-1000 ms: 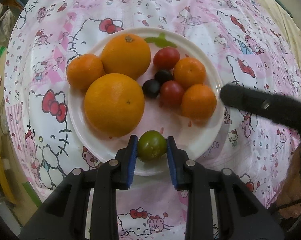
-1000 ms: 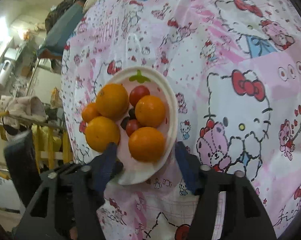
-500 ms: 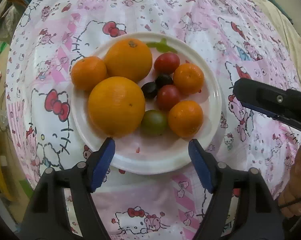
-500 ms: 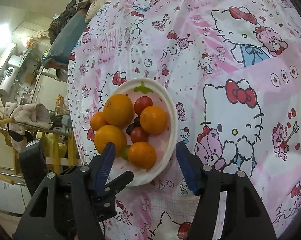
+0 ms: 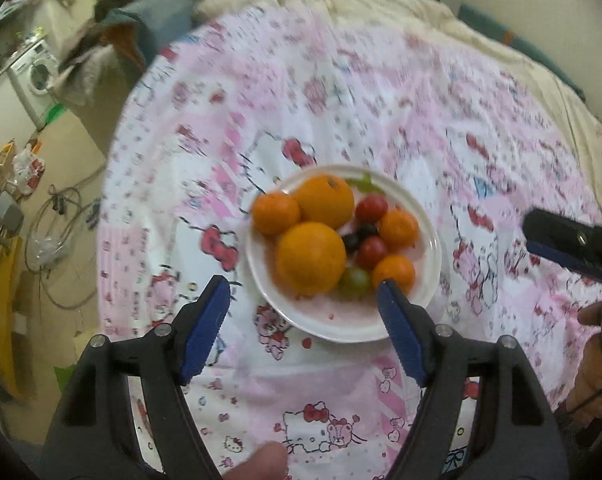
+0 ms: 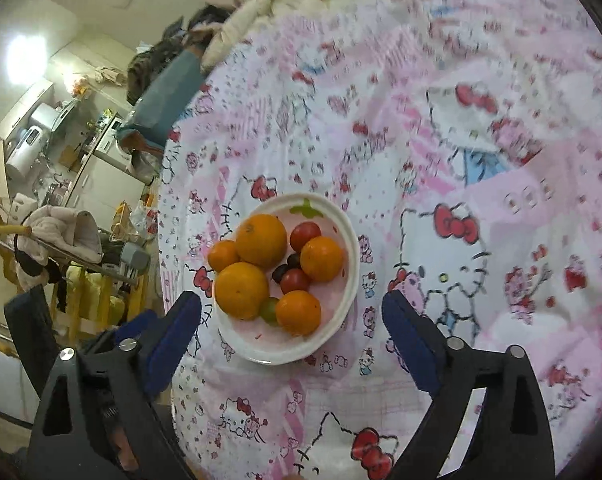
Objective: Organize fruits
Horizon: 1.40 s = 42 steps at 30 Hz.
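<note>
Both grippers, left gripper (image 5: 303, 304) and right gripper (image 6: 291, 326), have just been opening; nothing is held. All fruit is gathered on the white plate (image 5: 431, 240), so the green tomato (image 5: 355, 279) is judged delivered.

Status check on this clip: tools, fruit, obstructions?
Left tool and right tool open, empty, jaws just widened. All fruit on white plate, green one included. Nothing in the way.

Orange fruits (image 5: 311, 258), white plate (image 5: 343, 326)
</note>
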### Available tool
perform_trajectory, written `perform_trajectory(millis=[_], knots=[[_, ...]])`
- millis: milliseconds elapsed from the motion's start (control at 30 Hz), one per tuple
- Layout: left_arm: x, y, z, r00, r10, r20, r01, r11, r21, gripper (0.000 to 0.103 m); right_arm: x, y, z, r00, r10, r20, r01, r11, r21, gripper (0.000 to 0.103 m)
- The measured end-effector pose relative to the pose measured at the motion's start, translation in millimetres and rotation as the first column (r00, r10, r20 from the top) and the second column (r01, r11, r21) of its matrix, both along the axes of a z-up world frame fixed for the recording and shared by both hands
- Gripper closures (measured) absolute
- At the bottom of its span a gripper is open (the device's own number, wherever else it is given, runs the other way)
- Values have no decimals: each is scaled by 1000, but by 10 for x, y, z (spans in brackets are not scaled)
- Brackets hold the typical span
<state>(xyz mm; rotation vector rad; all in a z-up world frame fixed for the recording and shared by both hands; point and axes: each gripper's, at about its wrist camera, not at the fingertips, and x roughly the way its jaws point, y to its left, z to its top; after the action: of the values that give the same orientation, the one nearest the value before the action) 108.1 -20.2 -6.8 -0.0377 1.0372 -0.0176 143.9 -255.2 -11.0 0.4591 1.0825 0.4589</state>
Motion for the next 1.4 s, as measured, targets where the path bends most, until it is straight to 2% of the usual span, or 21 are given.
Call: perform_trajectory(millis=[67,100,233,400,500,600,700,767,867,967,1100,1267,1400], knots=[[-71,50,66,1000,15,26,-15,1000,-5,14,-105,-11,109,999,0,44,1,1000,-13,3],[-109,69,95,999,20,38,-20,1000,-4,12,-148,-12,146,998,-1,63,3,1000,-20,3],[-267,110,171,998,14,58,-14,1000,-2,11,-372,2,227,993,3,121,5,997,-70,1],[-464,148,197,997,3,78,-3,1000,2,10,-544,0,138,996,-1,93,10,996,-92,1],[-572,186,191,996,11,94,-11,1000,-7,10,-664,-17,144,993,-21,112,34,992,-119,1],[-639,227,146,997,16,76,-14,1000,-24,10,-779,-10,175,988,-34,149,56,987,-148,1],[-685,258,131,997,20,79,-17,999,-35,9,-876,-48,186,984,-63,168,84,989,-119,1],[-707,271,138,995,25,96,-21,999,-39,0,-920,-38,178,982,-68,176,93,986,-136,0],[-775,290,159,985,24,170,-18,999,-41,0,-998,34,182,972,-66,225,113,972,-204,0],[-791,274,163,979,13,205,-12,1000,-7,0,-1014,123,168,963,-48,265,116,962,-249,0],[-752,284,133,981,30,193,-29,1000,-5,0,-972,234,111,962,-22,272,102,953,-284,0],[-739,251,147,975,24,219,-31,999,27,0,-943,355,77,957,2,289,94,943,-318,0],[-770,207,198,971,-2,239,0,1000,8,0,-927,414,46,958,14,285,87,938,-336,0]])
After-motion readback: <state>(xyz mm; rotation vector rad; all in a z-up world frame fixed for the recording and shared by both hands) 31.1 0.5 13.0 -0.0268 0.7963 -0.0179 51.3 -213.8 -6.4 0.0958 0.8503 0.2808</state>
